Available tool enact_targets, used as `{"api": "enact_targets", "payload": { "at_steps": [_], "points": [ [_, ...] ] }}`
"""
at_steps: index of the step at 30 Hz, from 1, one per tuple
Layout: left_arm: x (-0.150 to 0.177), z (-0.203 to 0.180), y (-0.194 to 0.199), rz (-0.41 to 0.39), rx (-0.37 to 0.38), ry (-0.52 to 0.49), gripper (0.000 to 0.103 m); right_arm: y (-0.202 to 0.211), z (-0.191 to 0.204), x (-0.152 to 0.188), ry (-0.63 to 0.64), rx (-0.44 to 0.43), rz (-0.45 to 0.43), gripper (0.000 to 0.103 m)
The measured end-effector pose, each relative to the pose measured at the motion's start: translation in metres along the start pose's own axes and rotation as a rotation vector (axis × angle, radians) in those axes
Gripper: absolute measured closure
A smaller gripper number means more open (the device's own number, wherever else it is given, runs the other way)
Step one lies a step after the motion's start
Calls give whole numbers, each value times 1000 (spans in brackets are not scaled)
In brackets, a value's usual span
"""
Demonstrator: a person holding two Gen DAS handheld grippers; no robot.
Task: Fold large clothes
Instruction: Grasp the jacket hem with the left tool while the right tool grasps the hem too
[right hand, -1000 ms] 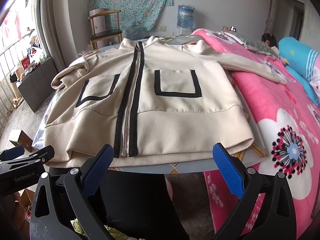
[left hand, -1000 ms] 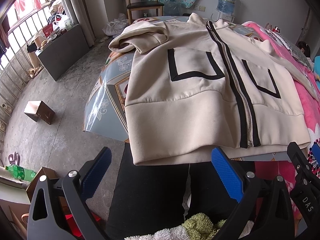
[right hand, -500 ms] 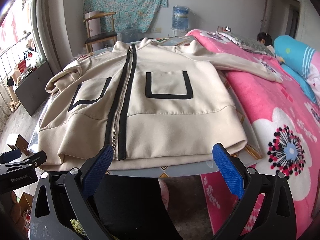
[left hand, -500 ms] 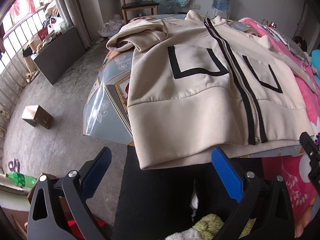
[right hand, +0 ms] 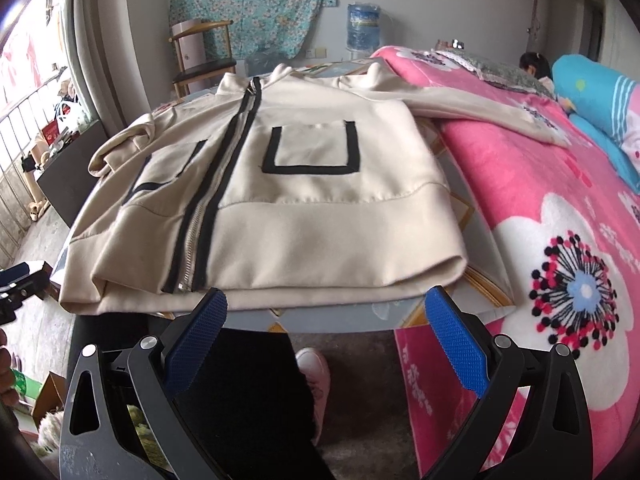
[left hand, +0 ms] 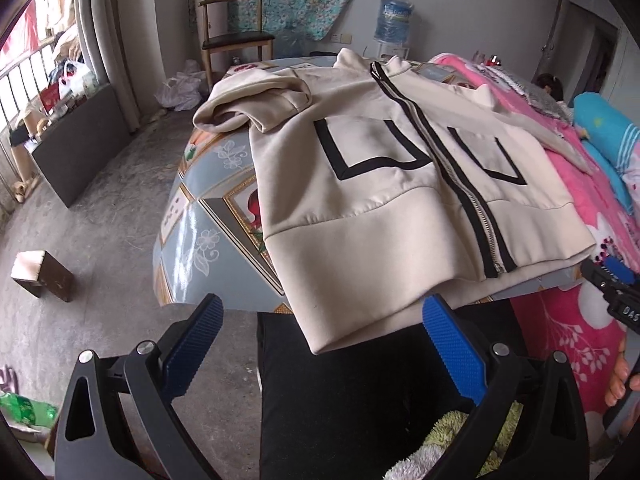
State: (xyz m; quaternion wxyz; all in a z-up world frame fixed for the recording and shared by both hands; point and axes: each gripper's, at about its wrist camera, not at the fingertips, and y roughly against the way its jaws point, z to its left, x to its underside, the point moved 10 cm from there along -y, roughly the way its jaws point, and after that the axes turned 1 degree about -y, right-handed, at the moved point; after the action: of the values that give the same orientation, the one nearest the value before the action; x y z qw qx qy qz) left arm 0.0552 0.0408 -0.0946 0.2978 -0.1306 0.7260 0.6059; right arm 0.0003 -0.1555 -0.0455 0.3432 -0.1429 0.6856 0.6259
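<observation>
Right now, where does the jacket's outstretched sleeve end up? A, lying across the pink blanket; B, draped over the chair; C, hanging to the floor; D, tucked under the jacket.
A: the cream jacket sends its long sleeve out over the pink blanket.

There is one cream jacket ahead of the jaws, with two black-outlined pockets and one zipper. It lies on one table. Far beyond the jaws stand one wooden chair and one water bottle. Two grippers are seen, the left gripper and the right gripper, each with two blue fingers. To the left of the jaws, one small block lies on the floor.
</observation>
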Motion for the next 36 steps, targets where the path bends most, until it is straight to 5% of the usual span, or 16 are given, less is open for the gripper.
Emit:
{"api": "enact_targets", "payload": {
  "at_steps": [9, 12, 17, 23, 27, 32, 36],
  "points": [
    [5, 3, -16, 31, 138, 117, 5, -1, -6, 3, 6, -63, 17, 7],
    [7, 6, -25, 30, 94, 103, 5, -3, 13, -1, 30, -125, 17, 7],
    [21, 12, -45, 84, -107, -77, 5, -7, 84, -9, 151, -320, 26, 12],
    [35, 16, -50, 101, -91, -99, 5, -25, 145, -4, 311, -438, 106, 39],
    [44, 15, -52, 117, -46, -86, 20, -35, 162, 8, 404, -453, 174, 57],
    [51, 11, -56, 139, 22, -52, 45, -41, 176, 20, 485, -436, 198, 68],
    [49, 4, -54, 141, 74, -54, 62, -49, 179, 23, 495, -410, 203, 93]
  ]
}}
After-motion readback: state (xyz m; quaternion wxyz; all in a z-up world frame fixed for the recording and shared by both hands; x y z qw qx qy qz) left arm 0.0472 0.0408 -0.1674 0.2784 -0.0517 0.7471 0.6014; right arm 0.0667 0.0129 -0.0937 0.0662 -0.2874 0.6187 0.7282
